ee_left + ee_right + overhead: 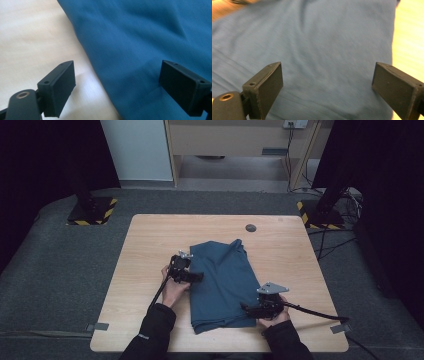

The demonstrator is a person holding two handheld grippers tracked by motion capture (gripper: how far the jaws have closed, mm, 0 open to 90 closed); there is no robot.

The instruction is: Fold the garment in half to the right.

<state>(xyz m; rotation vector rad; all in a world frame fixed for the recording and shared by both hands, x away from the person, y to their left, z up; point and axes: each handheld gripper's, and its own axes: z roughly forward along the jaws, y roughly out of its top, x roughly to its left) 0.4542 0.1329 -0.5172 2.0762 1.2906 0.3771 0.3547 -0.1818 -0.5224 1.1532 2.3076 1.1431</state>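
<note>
A folded blue cloth lies on the wooden table, a little right of centre. My left gripper is at the cloth's left edge and points right, jaws open. In the left gripper view the jaws straddle the cloth's edge, one over bare wood and one over the fabric. My right gripper lies at the cloth's near right side and points left. In the right gripper view its open jaws hover over the cloth, with nothing pinched.
A small dark round mark sits near the table's far edge. Two black stands with yellow-striped bases flank the table on the grey floor. Cables run along the right. Bare wood lies beside the cloth.
</note>
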